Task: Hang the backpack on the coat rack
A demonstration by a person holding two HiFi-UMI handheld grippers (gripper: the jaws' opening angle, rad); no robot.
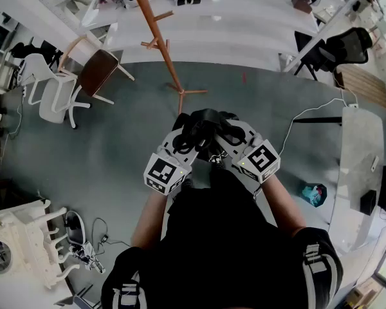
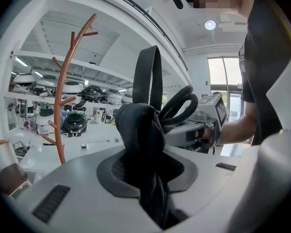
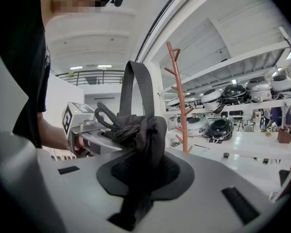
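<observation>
A black backpack (image 1: 206, 126) hangs between my two grippers in front of the person's body. My left gripper (image 1: 180, 144) is shut on a bunch of its black fabric (image 2: 139, 135). My right gripper (image 1: 235, 143) is shut on the fabric (image 3: 146, 137) from the other side. A flat carry loop (image 2: 150, 74) stands up above the bunches, also seen as the loop (image 3: 136, 84) in the right gripper view, with a thicker corded handle (image 2: 180, 106) beside it. The orange-brown wooden coat rack (image 1: 156, 37) stands on the floor ahead; the rack (image 2: 63, 96) (image 3: 180, 96) is some way beyond the jaws.
A brown chair (image 1: 98, 69) and a white chair (image 1: 51, 96) stand left of the rack. Long white tables (image 1: 244, 24) run behind it. A black office chair (image 1: 347, 44) and a desk (image 1: 361, 153) are at the right, a teal object (image 1: 314, 194) on the floor.
</observation>
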